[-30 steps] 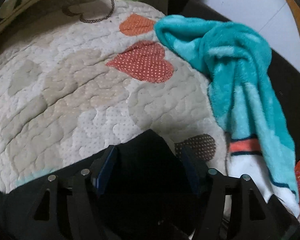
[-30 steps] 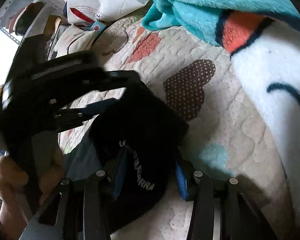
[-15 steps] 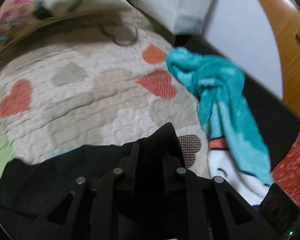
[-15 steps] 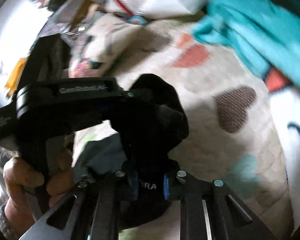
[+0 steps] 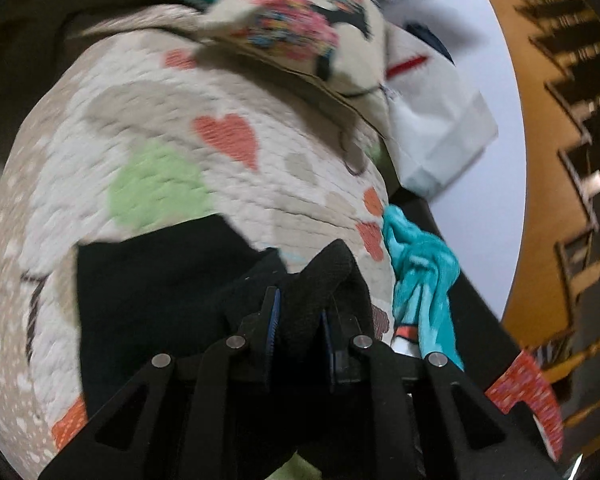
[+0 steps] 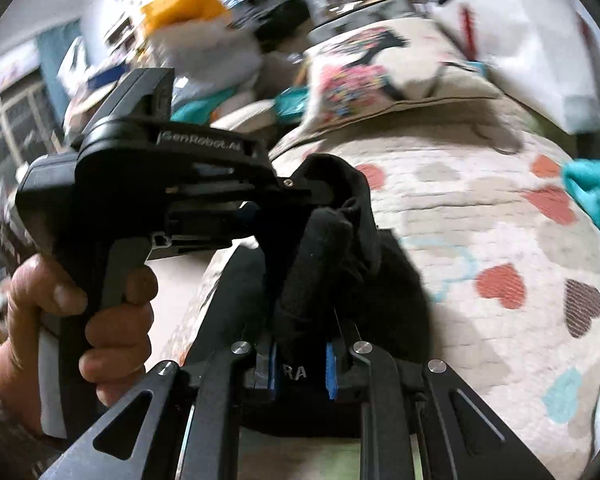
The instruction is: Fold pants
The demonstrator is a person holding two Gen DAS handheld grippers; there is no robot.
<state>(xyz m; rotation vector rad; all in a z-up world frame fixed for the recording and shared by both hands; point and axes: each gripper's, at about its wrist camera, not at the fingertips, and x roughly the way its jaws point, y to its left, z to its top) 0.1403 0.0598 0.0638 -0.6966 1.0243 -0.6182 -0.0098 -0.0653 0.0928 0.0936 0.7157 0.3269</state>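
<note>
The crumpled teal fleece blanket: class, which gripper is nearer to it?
Right. The right gripper is on the blanket's side; the left gripper grips the black pants beyond it.

Both views are softly and evenly lit, without glare. Motion blur smears the far clutter and the quilt [image 5: 228, 168], while the near gripper parts stay sharper. Fisheye distortion bends the edges, and dark vignetting fills the corners. The black pants [image 6: 332, 248] lose detail in shadow.
</note>
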